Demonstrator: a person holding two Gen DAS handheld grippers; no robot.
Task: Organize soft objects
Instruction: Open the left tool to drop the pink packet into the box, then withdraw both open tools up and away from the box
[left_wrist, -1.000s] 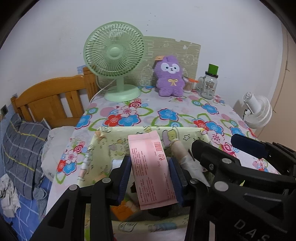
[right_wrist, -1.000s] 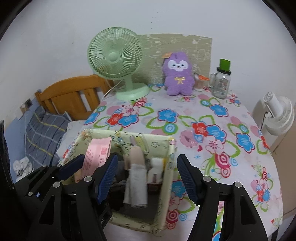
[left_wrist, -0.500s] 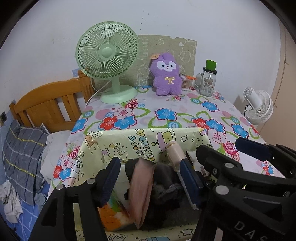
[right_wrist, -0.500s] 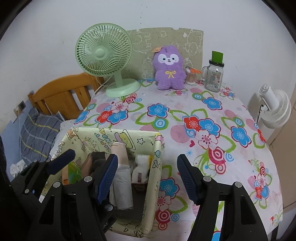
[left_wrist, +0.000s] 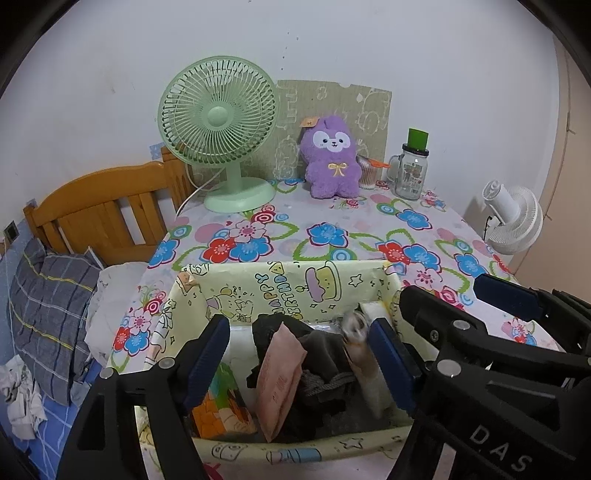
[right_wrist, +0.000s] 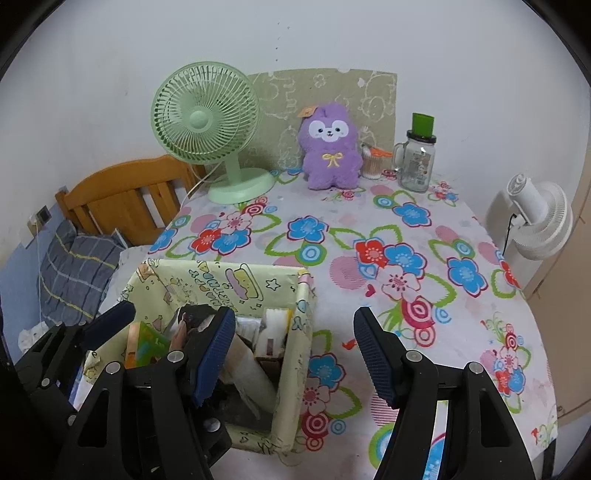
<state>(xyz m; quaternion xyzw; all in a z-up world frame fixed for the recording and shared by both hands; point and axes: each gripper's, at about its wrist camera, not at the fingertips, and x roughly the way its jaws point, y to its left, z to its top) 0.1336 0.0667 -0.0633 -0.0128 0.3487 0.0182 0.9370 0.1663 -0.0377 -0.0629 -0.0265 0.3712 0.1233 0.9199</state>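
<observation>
Your left gripper (left_wrist: 299, 354) hangs over the pale yellow cartoon-print storage box (left_wrist: 258, 284) on the flowered worktop (left_wrist: 332, 236); its jaws have just been opening and stand wide, clear of the flat pink soft packet (left_wrist: 279, 380) propped on dark crumpled cloth (left_wrist: 325, 365) inside; expect the packet to be light, limp and slick, best pinched across its upper edge; your right gripper (right_wrist: 295, 350) holds nothing, jaws parted over the box's right wall.
</observation>
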